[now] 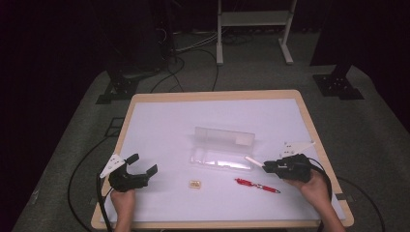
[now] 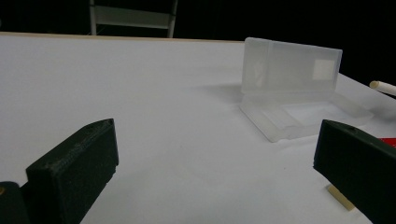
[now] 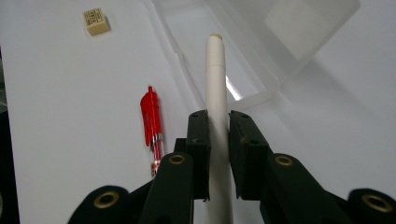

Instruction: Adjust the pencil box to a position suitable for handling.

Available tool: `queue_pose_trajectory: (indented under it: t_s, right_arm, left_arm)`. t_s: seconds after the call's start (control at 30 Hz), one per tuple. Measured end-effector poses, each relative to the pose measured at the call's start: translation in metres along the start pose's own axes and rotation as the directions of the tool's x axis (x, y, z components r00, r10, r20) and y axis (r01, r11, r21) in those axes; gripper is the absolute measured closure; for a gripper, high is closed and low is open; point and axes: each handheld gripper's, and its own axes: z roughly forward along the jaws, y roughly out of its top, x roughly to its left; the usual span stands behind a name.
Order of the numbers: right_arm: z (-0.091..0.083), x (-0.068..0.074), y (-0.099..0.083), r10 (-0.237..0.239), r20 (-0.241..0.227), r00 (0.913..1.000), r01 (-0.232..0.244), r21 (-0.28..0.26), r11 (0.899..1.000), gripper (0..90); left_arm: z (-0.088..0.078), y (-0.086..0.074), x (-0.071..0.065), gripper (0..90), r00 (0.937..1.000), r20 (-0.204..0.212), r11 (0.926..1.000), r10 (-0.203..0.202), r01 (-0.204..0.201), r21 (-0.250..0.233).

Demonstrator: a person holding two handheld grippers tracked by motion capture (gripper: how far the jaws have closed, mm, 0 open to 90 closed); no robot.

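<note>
The right gripper [image 1: 263,164] is clamped on a white pen [image 3: 218,107], its jaws pressed to the barrel on both sides; the pen's tip points toward the open clear case [image 1: 223,151] and hangs just short of the case's right end. The left gripper [image 1: 143,164] sits near the counter's front-left corner with its jaws spread wide and nothing between them.

The case lies near the middle of the counter [image 1: 159,116], its lid standing upright along the far side and its tray flat in front. A red pen [image 1: 257,185] lies on the surface just in front of the case's right half, close to the right gripper. A small tan eraser [image 1: 195,184] rests left of the red pen, between the two grippers.

The back half and the left side of the white surface are bare, leaving wide room there. A wooden rim frames the counter. Beyond it lie grey carpet, black cables and the legs of a white stand [image 1: 254,29] in a dark room.
</note>
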Motion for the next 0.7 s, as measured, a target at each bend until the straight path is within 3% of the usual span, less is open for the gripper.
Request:
queue_pose_trajectory:
  t_s: [0.7]
  right_arm:
    - [0.034,0.001,0.059,-0.083,-0.070,0.9941,0.086,0.037,0.996,78.0]
  left_arm:
    - [0.001,0.000,0.001,0.0,1.0000,0.004,1.0000,-0.006,0.006,0.001]
